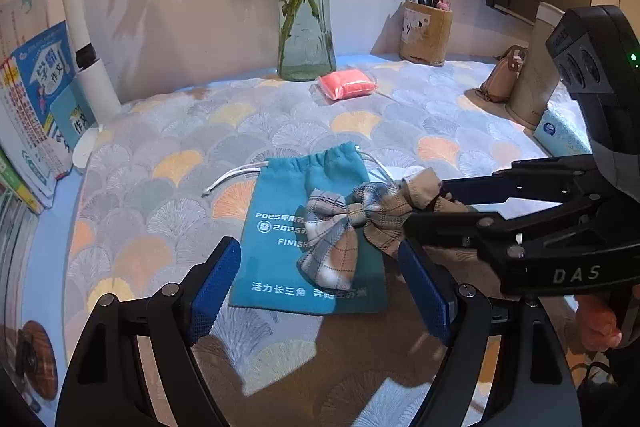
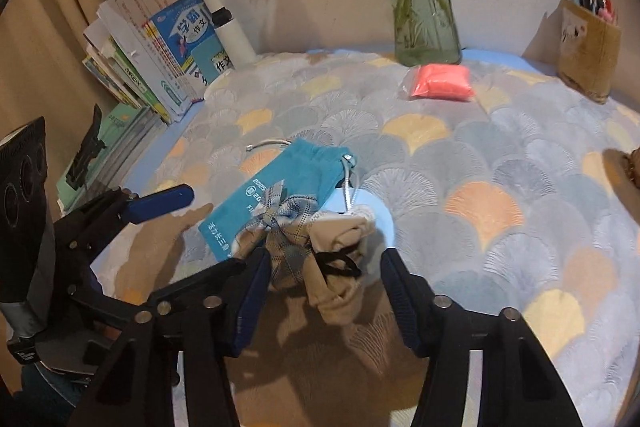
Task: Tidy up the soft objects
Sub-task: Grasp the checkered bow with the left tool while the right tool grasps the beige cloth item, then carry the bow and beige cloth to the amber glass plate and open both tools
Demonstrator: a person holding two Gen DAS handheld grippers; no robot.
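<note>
From the left wrist, the left gripper (image 1: 320, 283) hangs spread wide over a teal drawstring pouch (image 1: 288, 231) lying flat on the patterned tablecloth (image 1: 160, 163), a plaid bow (image 1: 352, 227) on top.

From the right wrist, the right gripper (image 2: 320, 291) stands wide apart around the bow's tan end.

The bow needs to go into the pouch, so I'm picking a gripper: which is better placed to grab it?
Right, probably. The right gripper is open with the bow between its fingers. The left gripper is also open, but it straddles the pouch's bottom, better for steadying it.
</note>
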